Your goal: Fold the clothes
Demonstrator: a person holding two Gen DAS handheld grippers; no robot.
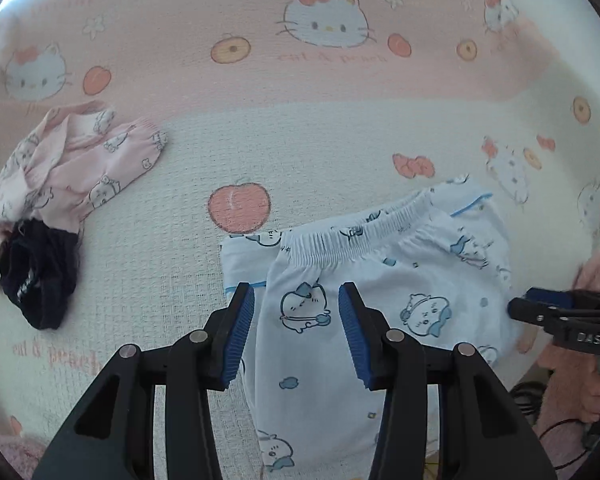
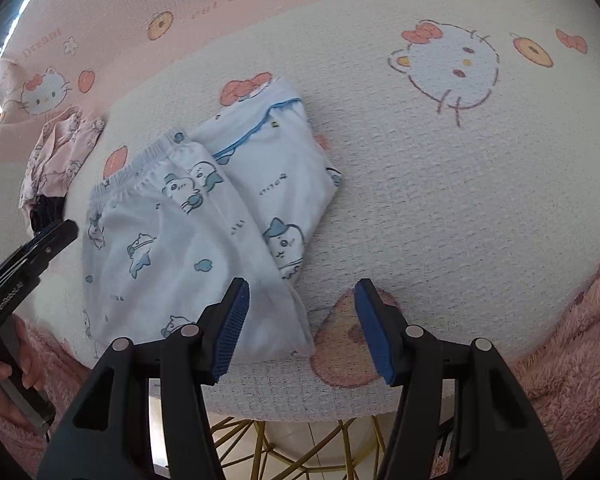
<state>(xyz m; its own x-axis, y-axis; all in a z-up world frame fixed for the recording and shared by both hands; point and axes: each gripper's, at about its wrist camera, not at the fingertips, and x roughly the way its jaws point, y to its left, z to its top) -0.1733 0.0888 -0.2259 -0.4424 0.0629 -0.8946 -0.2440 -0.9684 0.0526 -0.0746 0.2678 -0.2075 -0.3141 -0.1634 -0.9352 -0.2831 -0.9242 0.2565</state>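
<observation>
Left tool (image 1: 296,320) agape above blue pyjama trousers (image 1: 380,280)

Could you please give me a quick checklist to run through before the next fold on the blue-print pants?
1. Left gripper open above the pants: ok.
2. Right gripper open, holding nothing: ok.
3. Elastic waistband visible and unfolded: ok.
4. Pants free of the folded blue top: not ok, they overlap it.
5. Pink garment and dark garment apart from the pants: ok.
6. Pants lying smooth: cannot tell.
</observation>
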